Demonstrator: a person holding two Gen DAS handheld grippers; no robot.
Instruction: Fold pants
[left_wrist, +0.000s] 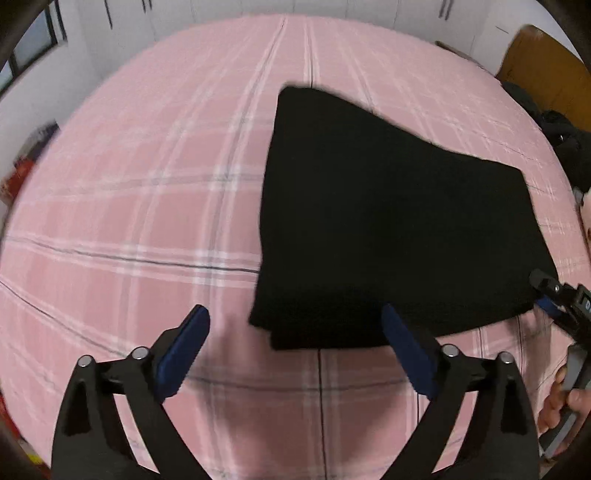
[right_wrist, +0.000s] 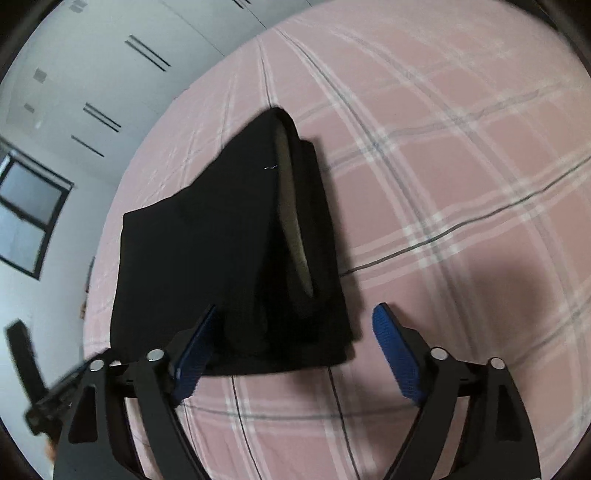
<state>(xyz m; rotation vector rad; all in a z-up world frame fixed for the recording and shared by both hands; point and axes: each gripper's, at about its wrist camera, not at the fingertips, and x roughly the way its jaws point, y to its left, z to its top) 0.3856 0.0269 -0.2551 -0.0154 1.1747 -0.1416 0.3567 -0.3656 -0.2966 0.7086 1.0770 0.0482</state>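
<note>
Black pants (left_wrist: 388, 229) lie folded into a flat stack on the pink plaid bed (left_wrist: 147, 206). In the right wrist view the pants (right_wrist: 207, 254) show their waistband opening with a tan lining (right_wrist: 291, 221) facing right. My left gripper (left_wrist: 295, 325) is open and empty, just above the near left corner of the stack. My right gripper (right_wrist: 295, 321) is open and empty, above the near edge of the stack. The right gripper also shows at the right edge of the left wrist view (left_wrist: 557, 299), held by a hand (left_wrist: 557, 402).
White wardrobe doors (right_wrist: 122, 66) and a window (right_wrist: 29, 214) stand beyond the bed. A wooden headboard (left_wrist: 546, 70) and dark clothing (left_wrist: 569, 144) lie at the bed's far right. Boxes (left_wrist: 22, 166) stand on the left floor.
</note>
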